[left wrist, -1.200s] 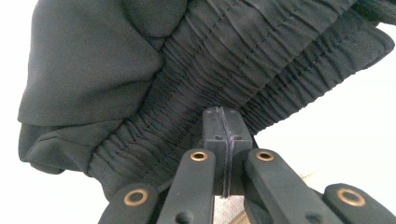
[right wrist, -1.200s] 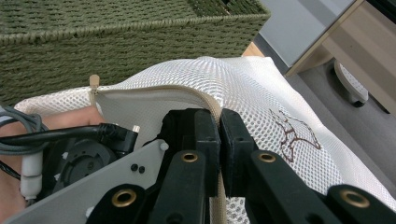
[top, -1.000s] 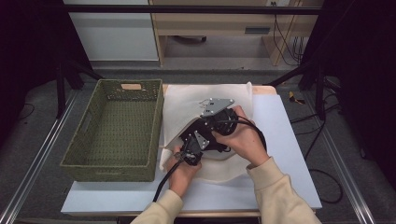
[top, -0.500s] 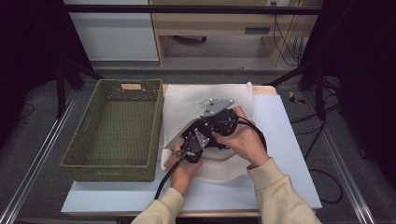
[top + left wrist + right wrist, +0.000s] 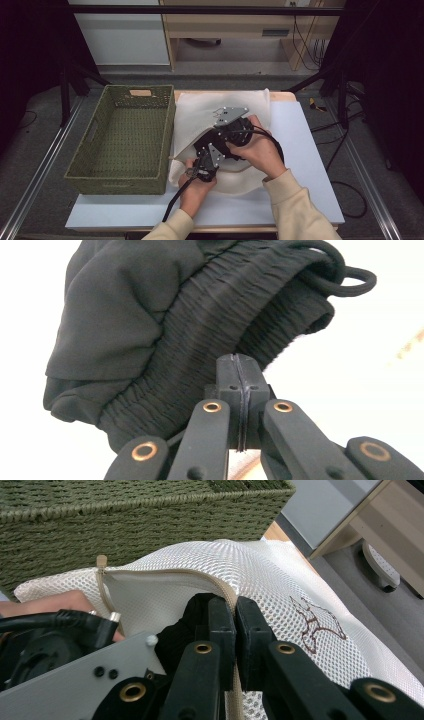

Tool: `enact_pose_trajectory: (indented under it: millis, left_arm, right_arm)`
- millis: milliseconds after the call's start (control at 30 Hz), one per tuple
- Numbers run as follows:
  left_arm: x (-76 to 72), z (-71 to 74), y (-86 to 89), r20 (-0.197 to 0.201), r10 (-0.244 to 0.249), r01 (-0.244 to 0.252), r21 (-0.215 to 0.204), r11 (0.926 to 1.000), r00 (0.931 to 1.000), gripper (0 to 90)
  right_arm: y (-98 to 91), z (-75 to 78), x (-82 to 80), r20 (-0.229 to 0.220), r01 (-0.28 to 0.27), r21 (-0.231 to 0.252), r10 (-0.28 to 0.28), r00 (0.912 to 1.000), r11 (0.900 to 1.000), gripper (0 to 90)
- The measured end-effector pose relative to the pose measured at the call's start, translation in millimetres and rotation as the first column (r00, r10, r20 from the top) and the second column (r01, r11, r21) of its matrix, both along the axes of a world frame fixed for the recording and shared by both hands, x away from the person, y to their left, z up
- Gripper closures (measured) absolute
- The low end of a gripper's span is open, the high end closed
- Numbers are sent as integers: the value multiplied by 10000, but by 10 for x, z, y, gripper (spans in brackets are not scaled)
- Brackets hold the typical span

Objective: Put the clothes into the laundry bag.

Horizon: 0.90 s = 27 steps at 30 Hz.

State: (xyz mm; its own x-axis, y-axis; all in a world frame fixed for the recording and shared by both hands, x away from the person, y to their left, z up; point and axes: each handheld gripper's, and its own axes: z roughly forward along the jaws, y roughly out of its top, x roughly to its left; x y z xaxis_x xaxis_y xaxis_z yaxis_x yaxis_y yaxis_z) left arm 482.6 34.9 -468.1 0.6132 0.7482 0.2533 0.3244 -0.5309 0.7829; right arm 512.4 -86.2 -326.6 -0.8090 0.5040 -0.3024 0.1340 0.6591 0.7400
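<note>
- My right hand-held gripper pinches the zipper edge of the white mesh bag, which lies on the table just beside the green basket.
- My left hand-held gripper is pressed together, empty, right against the black garment inside the bag.

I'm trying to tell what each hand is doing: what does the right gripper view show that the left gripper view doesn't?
Right gripper view: the right gripper shut on the zipper edge of the white mesh laundry bag, holding its mouth up, with the green woven basket behind. Left gripper view: the left gripper with its jaws shut, against the gathered waistband of the black garment, drawstring loop above. Shared: the black garment at the bag's mouth.
</note>
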Motion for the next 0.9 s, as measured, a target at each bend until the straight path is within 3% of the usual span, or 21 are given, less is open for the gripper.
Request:
enact_pose_trajectory:
  millis: [267,433,600,900]
  left_arm:
    - [-163,21,83,-80,-293,291,-181,9994,9995,900]
    - [-346,107,226,-6,-482,481,-333,9983,9988,900]
    - [-446,135,372,-103,-531,529,-137,9985,9985,900]
    - [-622,245,578,-56,-497,492,-635,9968,9987,900]
  right_arm:
    - [-19,-3,-6,-7,-11,-2,11,10000,10000,871]
    - [-39,-29,-24,-47,5,-10,-5,10000,10000,871]
    - [-60,-56,-25,-50,17,-10,-17,10000,10000,871]
    - [-70,-81,-68,-42,-30,-95,30,10000,10000,871]
